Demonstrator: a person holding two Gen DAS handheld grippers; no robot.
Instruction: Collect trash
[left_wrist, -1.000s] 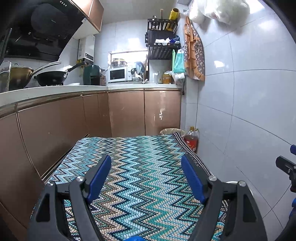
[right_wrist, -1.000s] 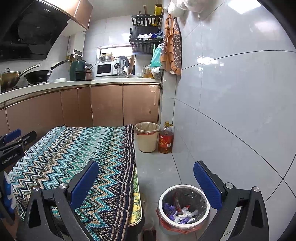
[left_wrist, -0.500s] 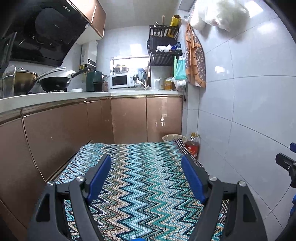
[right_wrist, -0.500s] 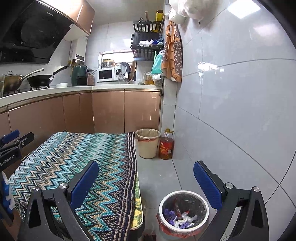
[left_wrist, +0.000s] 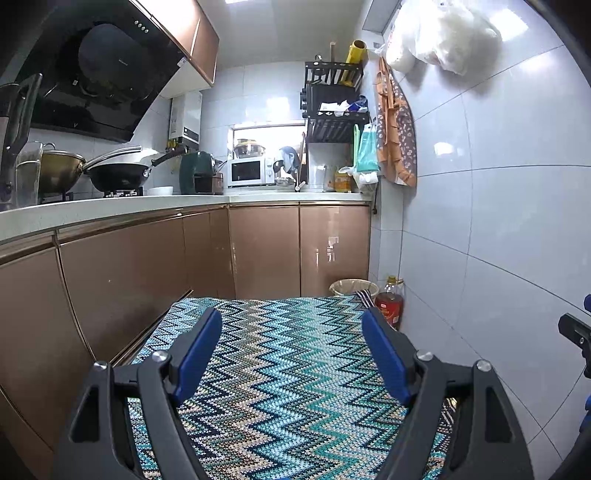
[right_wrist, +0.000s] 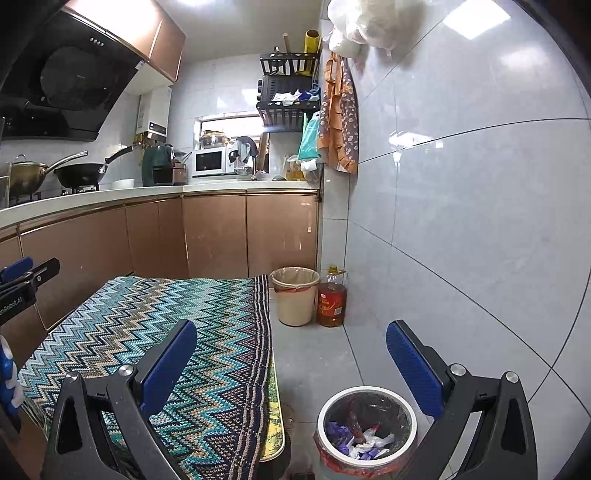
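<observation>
Trash (right_wrist: 364, 439) is lying in the small white-rimmed bin (right_wrist: 406, 435) on the floor (right_wrist: 314, 354), just beside the right edge of the table (right_wrist: 275, 424): purple and white crumpled scraps, heaped with no single long axis that can be read. Bin is standing upright, mouth facing up, lined with a reddish bag. Right gripper (right_wrist: 291, 356) is hovering above floor and bin, jaws spread wide, nothing between them. Left gripper (left_wrist: 291, 347) is hovering over the zigzag-patterned cloth (left_wrist: 288, 369) covering the table, jaws likewise spread wide and empty. Both are pointing toward the far cabinets (right_wrist: 218, 232), slightly downward. A second, beige bin (right_wrist: 295, 295) is standing at the far end of the table, an oil bottle (right_wrist: 332, 299) just beside it against the tiled wall (right_wrist: 461, 221).
</observation>
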